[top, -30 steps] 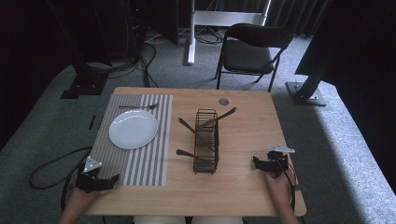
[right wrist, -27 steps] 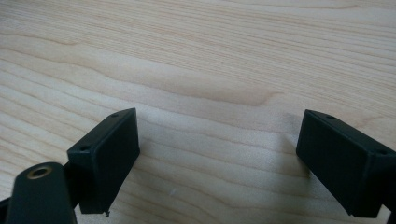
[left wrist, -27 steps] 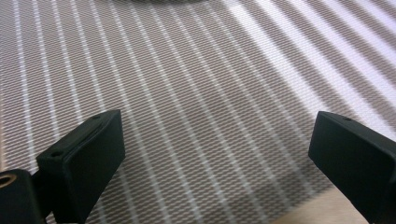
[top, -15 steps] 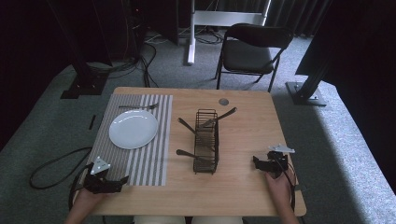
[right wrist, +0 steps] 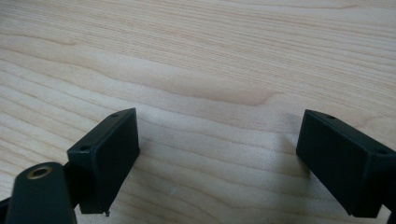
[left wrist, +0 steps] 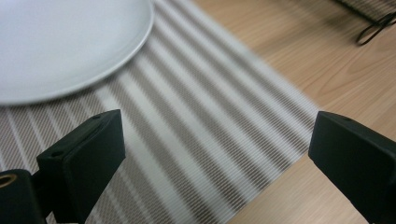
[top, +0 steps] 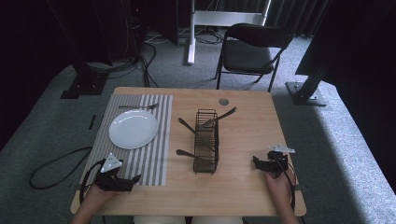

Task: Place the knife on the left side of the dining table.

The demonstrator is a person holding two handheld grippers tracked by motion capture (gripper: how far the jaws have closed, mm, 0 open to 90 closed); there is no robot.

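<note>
We judged this to be the opening approach of a table-setting job, with nothing yet picked up: our left gripper (top: 135, 178) hovered low over the near edge of the striped placemat (top: 154, 154), its jaws spread wide and empty, and in the left gripper view the white plate (left wrist: 60, 42) lay just beyond them on the mat, with a wire foot of the cutlery rack (left wrist: 373, 28) showing at the far right corner. Our right gripper (top: 258, 162) sat at the near right of the wooden table (top: 243, 186), jaws likewise wide apart with bare wood between them. The things nearest to the work were the plate (top: 133, 129) on the mat at the left and the black wire rack (top: 206, 140) standing mid-table, with dark utensils (top: 187, 153) poking out of its sides and a fork (top: 137, 107) lying on the mat just beyond the plate. The next move, as we read it, called for carrying the left gripper right towards the handle sticking out of the rack's near left side and lining the open jaws across it before closing. Compared with a second ago, the left gripper had moved right and inward from the table's near left corner onto the mat, while the right had stayed where it was
</note>
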